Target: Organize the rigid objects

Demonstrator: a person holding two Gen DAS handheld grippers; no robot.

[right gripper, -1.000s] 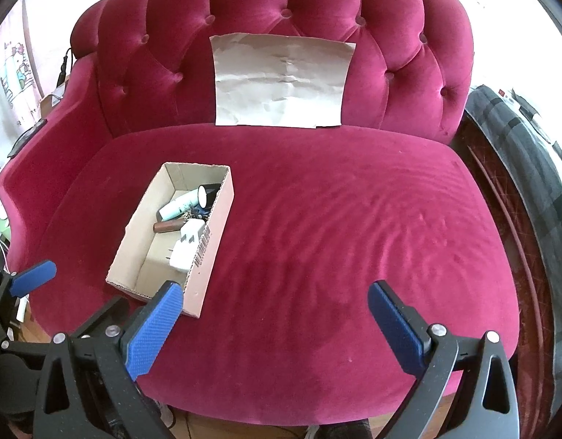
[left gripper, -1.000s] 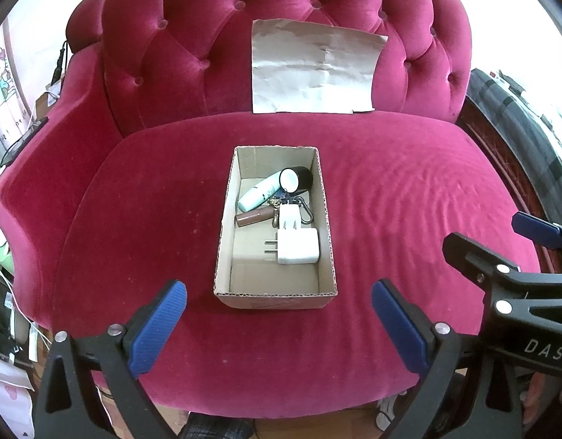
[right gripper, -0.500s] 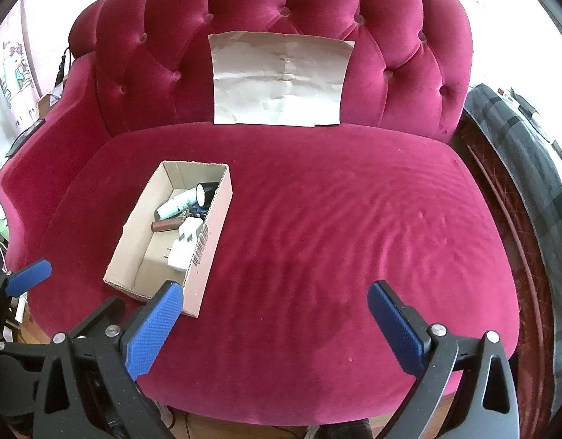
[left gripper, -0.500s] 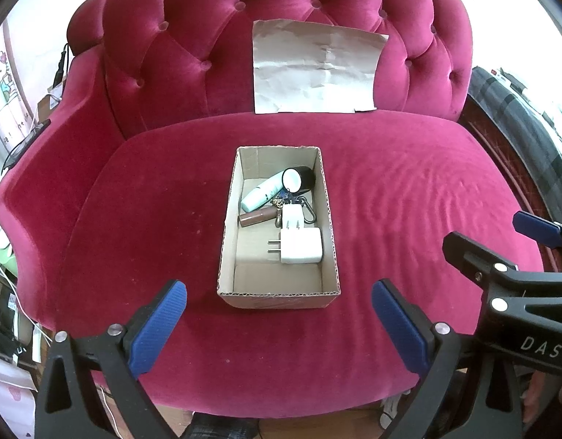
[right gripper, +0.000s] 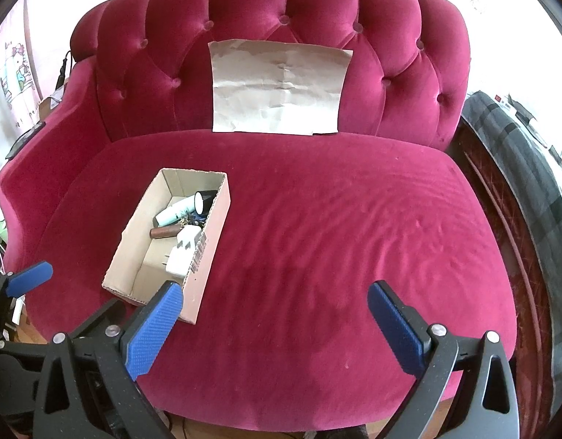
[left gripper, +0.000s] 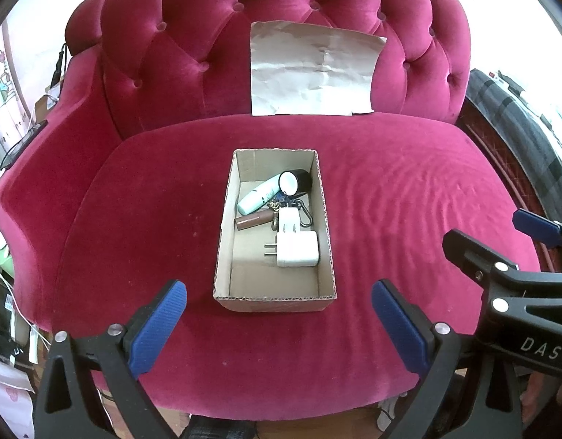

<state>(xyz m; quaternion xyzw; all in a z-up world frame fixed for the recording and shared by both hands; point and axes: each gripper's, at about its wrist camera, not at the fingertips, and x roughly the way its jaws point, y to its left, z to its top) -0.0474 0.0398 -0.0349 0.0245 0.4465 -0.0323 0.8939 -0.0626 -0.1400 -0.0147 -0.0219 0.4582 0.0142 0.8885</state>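
Note:
An open cardboard box sits on the red velvet sofa seat. In it lie a white charger plug, a smaller white plug, a brown tube, a pale green bottle, a black cylinder with a white end and a key ring. My left gripper is open and empty, just in front of the box. My right gripper is open and empty, to the right of the box; it also shows in the left wrist view.
A creased sheet of paper leans on the tufted backrest. A dark plaid blanket lies off the sofa's right side. Clutter and cables sit by the left armrest. The seat's front edge is right below both grippers.
Both views have shifted only slightly; the box sits a touch lower and nearer in the left wrist view. Both grippers stay open and empty.

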